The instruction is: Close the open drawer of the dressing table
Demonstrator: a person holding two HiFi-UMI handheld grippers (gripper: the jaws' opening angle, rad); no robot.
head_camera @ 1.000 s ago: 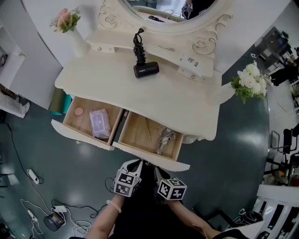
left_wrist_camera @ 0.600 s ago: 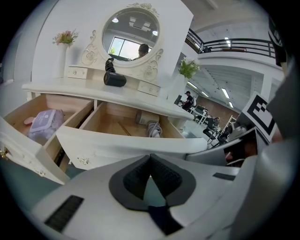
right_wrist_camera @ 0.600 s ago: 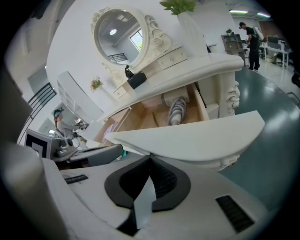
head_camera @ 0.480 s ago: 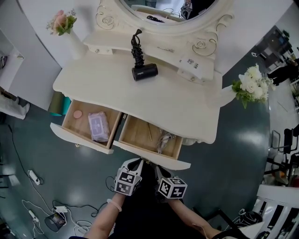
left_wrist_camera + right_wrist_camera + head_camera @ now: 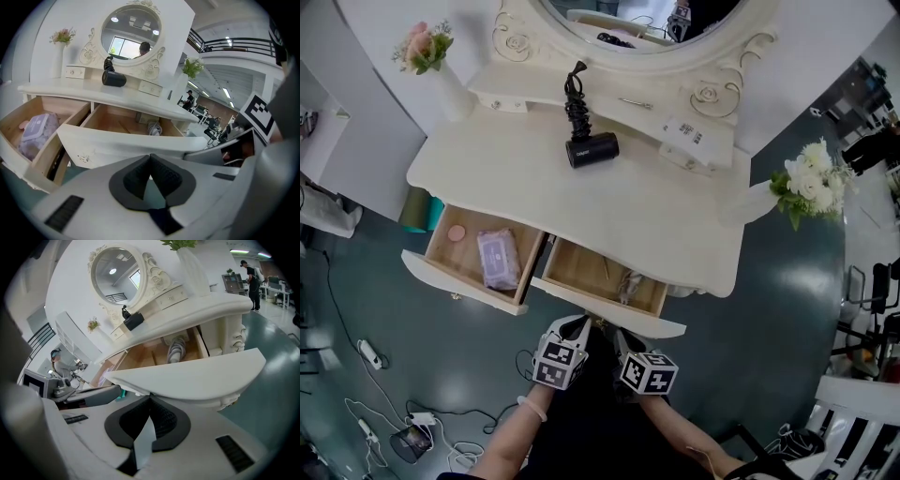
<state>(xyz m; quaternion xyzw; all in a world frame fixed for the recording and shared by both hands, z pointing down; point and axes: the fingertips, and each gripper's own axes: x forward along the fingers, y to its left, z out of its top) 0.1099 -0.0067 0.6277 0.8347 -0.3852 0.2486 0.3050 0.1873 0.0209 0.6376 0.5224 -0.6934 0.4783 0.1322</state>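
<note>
The cream dressing table (image 5: pixel 656 220) has two drawers open. The right drawer (image 5: pixel 614 312) holds a coiled grey cable (image 5: pixel 629 281) and a thin stick. Its white front panel (image 5: pixel 122 143) fills the left gripper view and also shows in the right gripper view (image 5: pixel 187 376). My left gripper (image 5: pixel 573 324) (image 5: pixel 150 157) is shut with its tips against that front. My right gripper (image 5: pixel 617 335) (image 5: pixel 150 397) is shut beside it, tips under the same panel's edge. The left drawer (image 5: pixel 455 281) stands further out, with a purple wipes pack (image 5: pixel 498 258) and a pink disc inside.
A black hair dryer (image 5: pixel 591 148) lies on the tabletop below the oval mirror (image 5: pixel 628 19). A vase of pink flowers (image 5: pixel 422 42) stands at the back left and white flowers (image 5: pixel 811 183) at the right end. Cables and plugs (image 5: pixel 384 412) lie on the dark floor at left.
The right drawer has slid part of the way into the table, with both shut grippers following its front. The left drawer has not moved.
</note>
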